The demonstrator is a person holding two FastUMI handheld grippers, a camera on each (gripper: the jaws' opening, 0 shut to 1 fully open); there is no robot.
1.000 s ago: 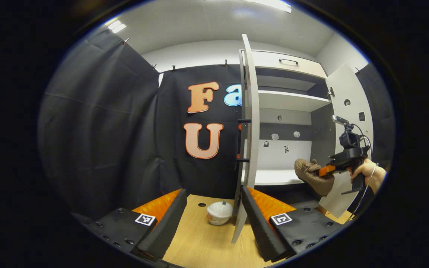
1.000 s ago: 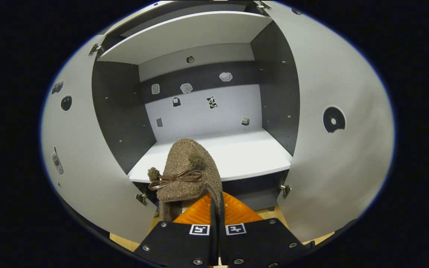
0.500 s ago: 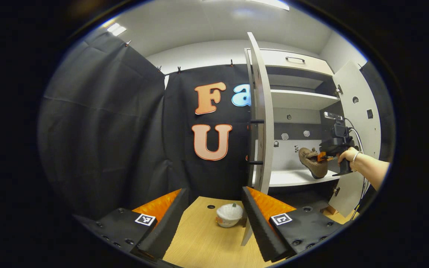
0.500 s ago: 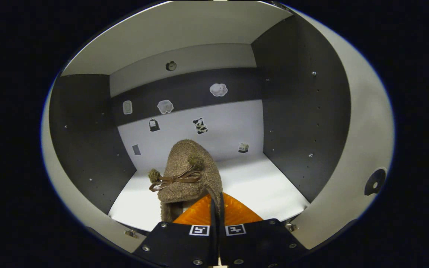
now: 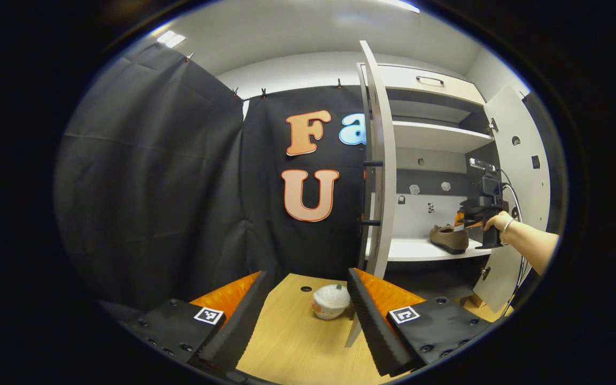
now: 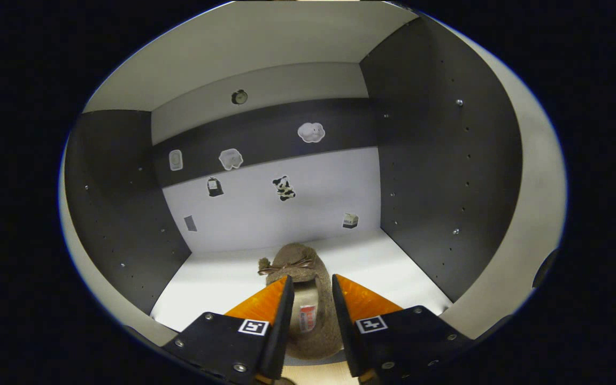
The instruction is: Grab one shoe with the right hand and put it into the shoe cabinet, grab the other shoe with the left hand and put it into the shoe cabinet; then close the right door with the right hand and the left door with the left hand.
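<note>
Your left tool [image 5: 303, 315] hangs with its fingers spread and nothing between them, over the wooden table [image 5: 297, 347], with a small white cup [image 5: 331, 301] just ahead of its tips and the edge-on left door [image 5: 382, 160] of the shoe cabinet [image 5: 436, 139] beyond its right finger. Farther right in the left gripper view, your hand [image 5: 500, 222] holds the right tool [image 6: 309, 299] inside the cabinet. Its fingers stand apart on either side of the brown shoe [image 6: 308, 299], which lies flat on the white shelf [image 6: 222, 283], toe toward the back wall.
</note>
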